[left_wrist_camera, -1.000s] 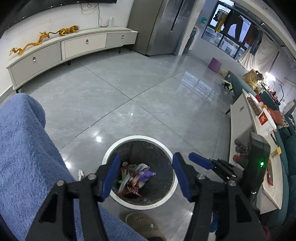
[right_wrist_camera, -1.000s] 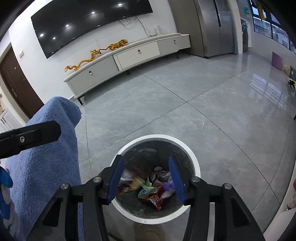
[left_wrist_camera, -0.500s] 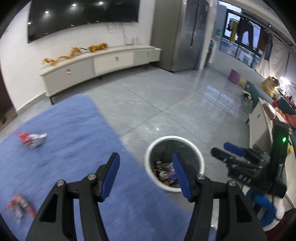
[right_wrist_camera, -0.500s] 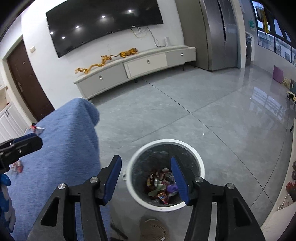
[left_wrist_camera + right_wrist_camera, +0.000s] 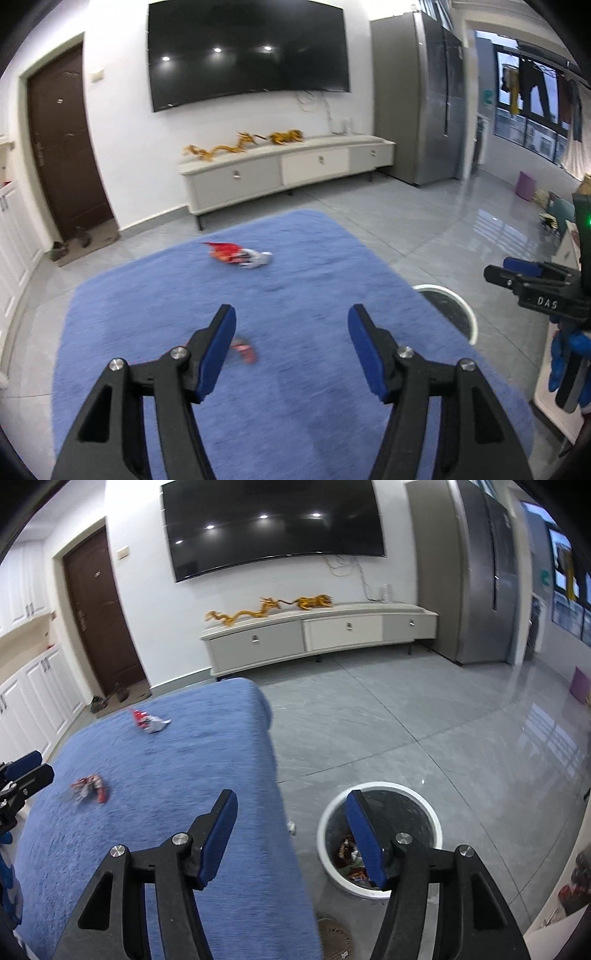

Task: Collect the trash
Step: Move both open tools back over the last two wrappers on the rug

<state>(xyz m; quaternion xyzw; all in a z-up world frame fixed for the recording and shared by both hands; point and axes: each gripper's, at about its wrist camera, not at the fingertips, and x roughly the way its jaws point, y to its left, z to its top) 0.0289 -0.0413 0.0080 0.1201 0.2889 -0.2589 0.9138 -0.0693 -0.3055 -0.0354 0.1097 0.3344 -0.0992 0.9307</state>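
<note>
Both tools are built alike — matte black plastic arms with triangular cut-outs, each arm pinned by two silver round-head screws. The left gripper [image 5: 291, 347] ends in two flat fingers faced with deep blue pads [image 5: 364, 352], and the right gripper [image 5: 291, 830] carries the same blue pads [image 5: 218, 834]. Seen from the left wrist camera, the right gripper's black side bears white letters "DAS", with a small green light above it — and a blue glove shows beneath.

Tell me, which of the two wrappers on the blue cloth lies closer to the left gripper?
The small red wrapper, just beyond the left gripper by its left finger. The larger red-and-white wrapper lies much farther off, toward the cloth's far edge.
</note>
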